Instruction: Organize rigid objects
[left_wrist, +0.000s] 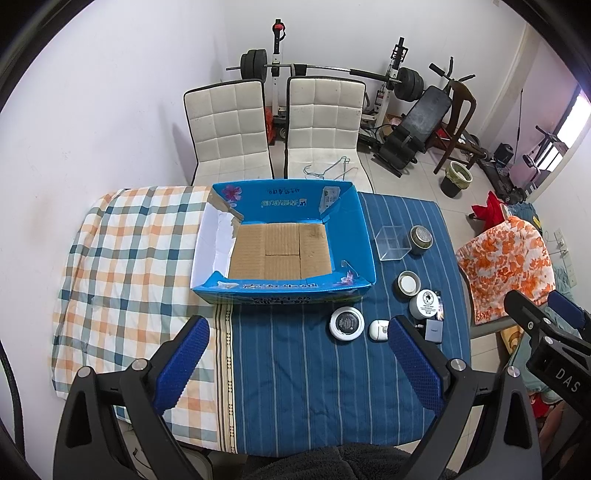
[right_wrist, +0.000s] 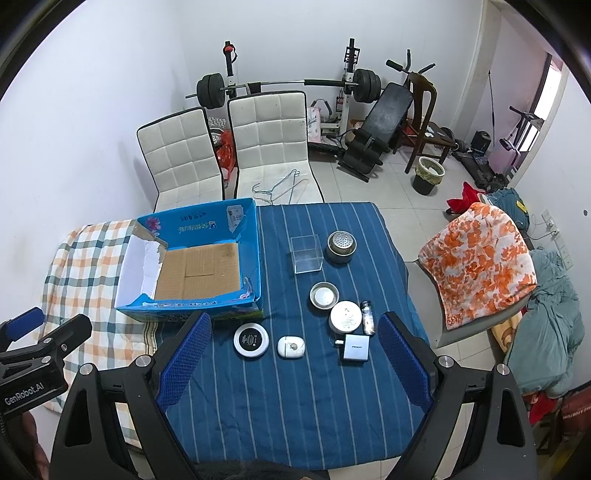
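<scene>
An open blue cardboard box (left_wrist: 364, 236) (right_wrist: 255, 254) with nothing inside stands on the table. To its right lie several small items on the blue striped cloth: a clear plastic cube (right_wrist: 306, 254), a dark round tin (right_wrist: 340, 246), a metal lid (right_wrist: 324, 294), a white jar (right_wrist: 345, 316), a small vial (right_wrist: 367, 316), a grey charger (right_wrist: 356, 348), a white earbud case (right_wrist: 290, 346) and a white-rimmed black disc (right_wrist: 252, 339). My left gripper (left_wrist: 297, 328) hangs open above the table's near edge. My right gripper (right_wrist: 295, 321) is open too, above the small items, holding nothing.
A checked cloth (left_wrist: 125, 258) covers the table's left part. Two white padded chairs (left_wrist: 229, 129) stand behind the table, weight-lifting gear (left_wrist: 406, 85) along the back wall. A chair draped in orange-and-white fabric (right_wrist: 476, 254) sits at the right, a bin (right_wrist: 428, 175) on the floor.
</scene>
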